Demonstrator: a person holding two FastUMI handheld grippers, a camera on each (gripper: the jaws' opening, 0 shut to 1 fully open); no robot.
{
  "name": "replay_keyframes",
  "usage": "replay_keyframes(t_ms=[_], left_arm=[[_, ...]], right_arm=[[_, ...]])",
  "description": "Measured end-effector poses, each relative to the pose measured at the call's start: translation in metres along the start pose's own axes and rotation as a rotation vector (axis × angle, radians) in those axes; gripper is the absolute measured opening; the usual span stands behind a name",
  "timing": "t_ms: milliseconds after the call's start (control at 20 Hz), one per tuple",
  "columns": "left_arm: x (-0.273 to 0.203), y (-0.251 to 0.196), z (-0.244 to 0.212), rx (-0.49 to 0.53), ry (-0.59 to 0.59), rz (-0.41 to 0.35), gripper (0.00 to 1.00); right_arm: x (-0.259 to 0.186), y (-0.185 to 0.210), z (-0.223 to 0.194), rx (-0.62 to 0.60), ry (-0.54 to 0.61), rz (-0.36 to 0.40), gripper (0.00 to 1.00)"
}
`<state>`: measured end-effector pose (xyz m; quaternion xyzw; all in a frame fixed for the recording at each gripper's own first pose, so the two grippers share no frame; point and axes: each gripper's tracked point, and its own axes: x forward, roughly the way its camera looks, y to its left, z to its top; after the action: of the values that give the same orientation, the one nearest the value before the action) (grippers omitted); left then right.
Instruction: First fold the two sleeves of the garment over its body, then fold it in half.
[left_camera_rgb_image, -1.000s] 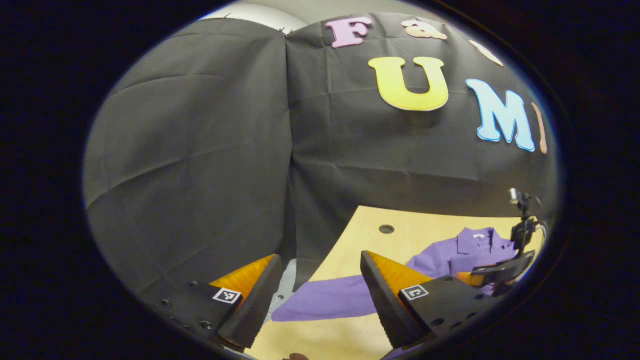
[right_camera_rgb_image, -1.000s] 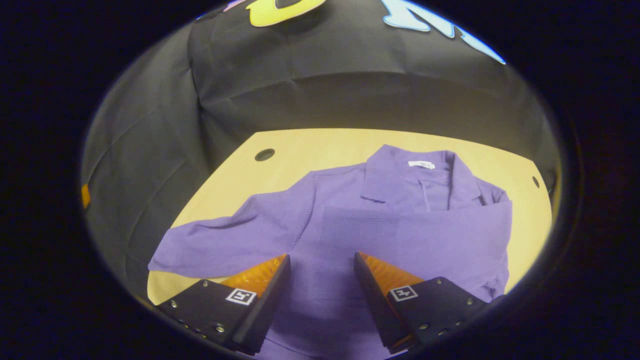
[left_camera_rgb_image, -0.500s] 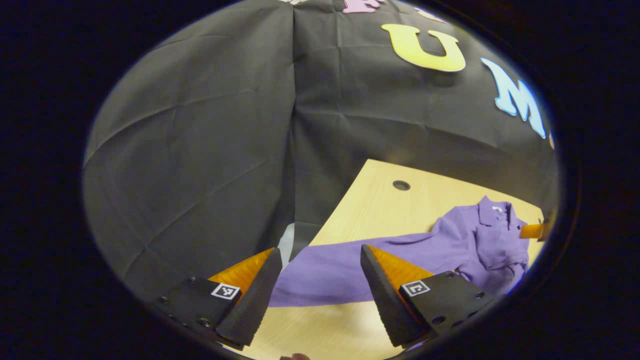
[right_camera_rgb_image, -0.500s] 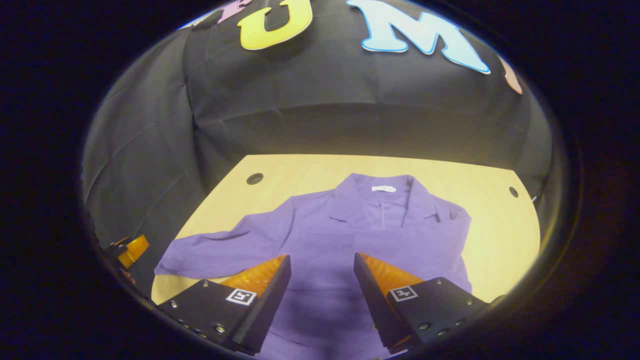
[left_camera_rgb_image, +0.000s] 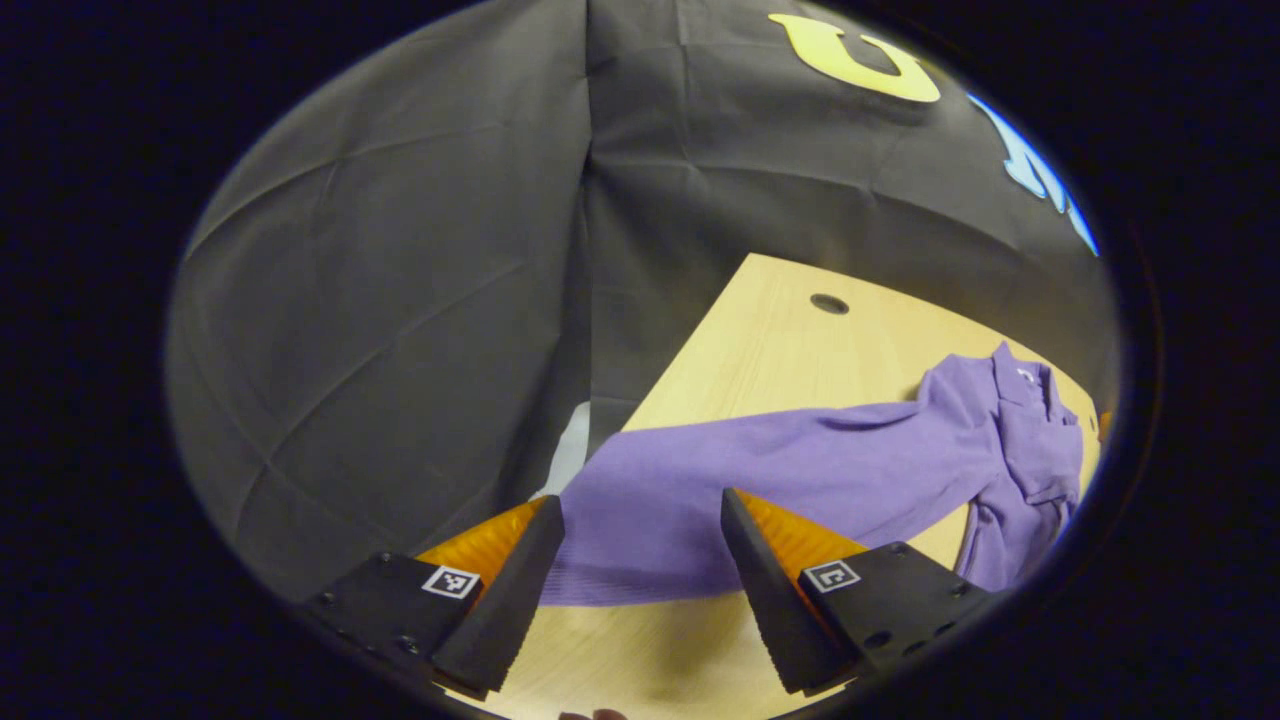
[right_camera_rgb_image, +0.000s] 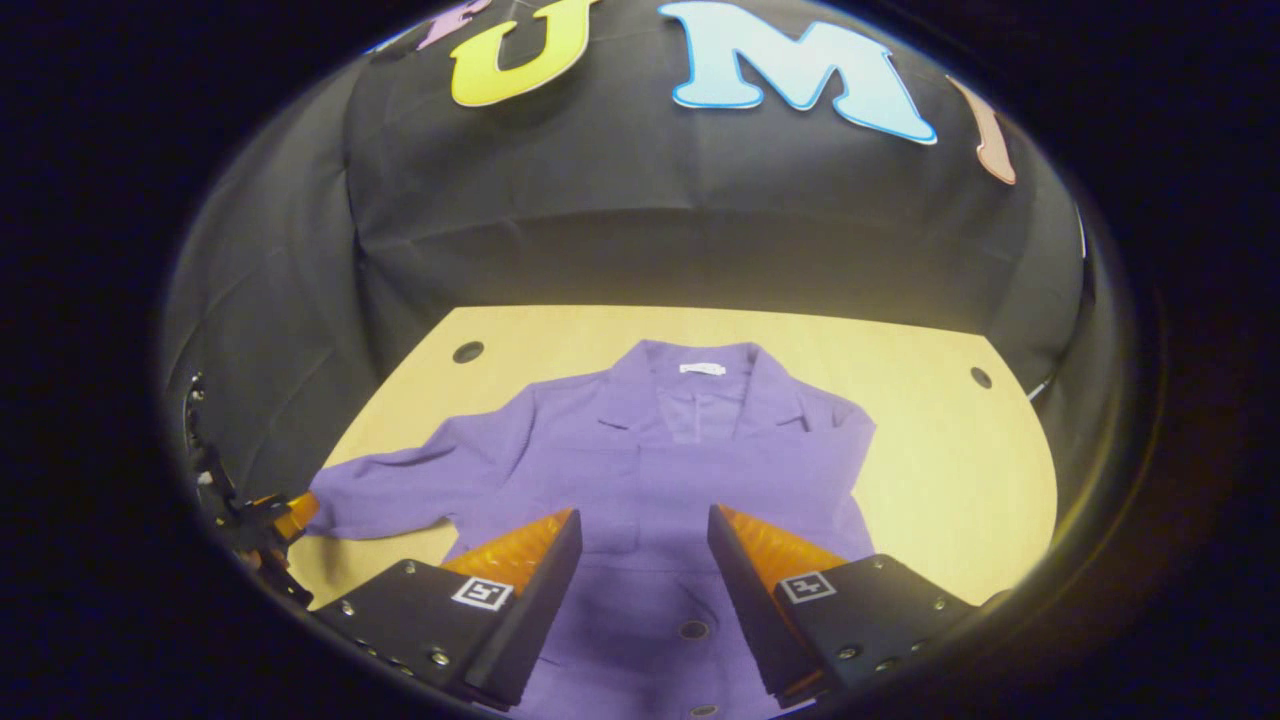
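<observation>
With both tongs, left (left_camera_rgb_image: 640, 560) and right (right_camera_rgb_image: 640, 560), released, the purple garment (right_camera_rgb_image: 660, 480) lies mid-tabletop (right_camera_rgb_image: 950, 470), its outstretched sleeve (left_camera_rgb_image: 720, 480) reaching the left edge; a shallow pinch could drop it off

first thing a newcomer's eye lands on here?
The purple collared shirt, spread on the light wooden table, collar toward the booth wall. One sleeve stretches out to the table's edge, where the open left gripper hangs just over its cuff. The right gripper, also open, hovers over the shirt's body.
</observation>
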<state>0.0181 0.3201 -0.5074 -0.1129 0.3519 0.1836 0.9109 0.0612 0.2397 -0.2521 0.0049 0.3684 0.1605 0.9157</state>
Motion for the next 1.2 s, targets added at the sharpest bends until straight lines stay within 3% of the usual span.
replay_keyframes(t_ms=[150,500,550,650,850,900,950,1200], left_arm=[[0.007,0.001,-0.019,-0.016,0.056,0.005,1.0],[0.007,-0.001,-0.017,-0.004,0.051,0.0,1.0],[0.007,-0.006,-0.017,0.0,0.053,-0.013,0.96],[0.009,-0.015,-0.015,0.009,0.051,-0.036,0.74],[0.01,-0.031,-0.014,-0.031,0.04,-0.052,0.17],[0.011,-0.031,-0.012,-0.045,0.037,-0.042,0.17],[0.012,-0.029,-0.012,-0.049,0.042,-0.035,0.08],[0.008,-0.037,-0.004,0.006,0.047,-0.029,0.07]], right_arm=[[-0.005,-0.012,0.001,0.0,-0.008,-0.021,0.81],[-0.017,-0.029,-0.01,0.031,-0.002,-0.056,0.81],[-0.018,-0.029,-0.012,0.034,-0.003,-0.057,0.81],[-0.021,-0.03,-0.014,0.04,-0.006,-0.057,0.82],[-0.025,-0.037,-0.013,0.047,-0.018,-0.06,0.82],[-0.027,-0.04,-0.012,0.053,-0.021,-0.065,0.81],[-0.028,-0.045,-0.013,0.06,-0.025,-0.07,0.82],[-0.038,-0.069,-0.019,0.096,-0.034,-0.098,0.81]])
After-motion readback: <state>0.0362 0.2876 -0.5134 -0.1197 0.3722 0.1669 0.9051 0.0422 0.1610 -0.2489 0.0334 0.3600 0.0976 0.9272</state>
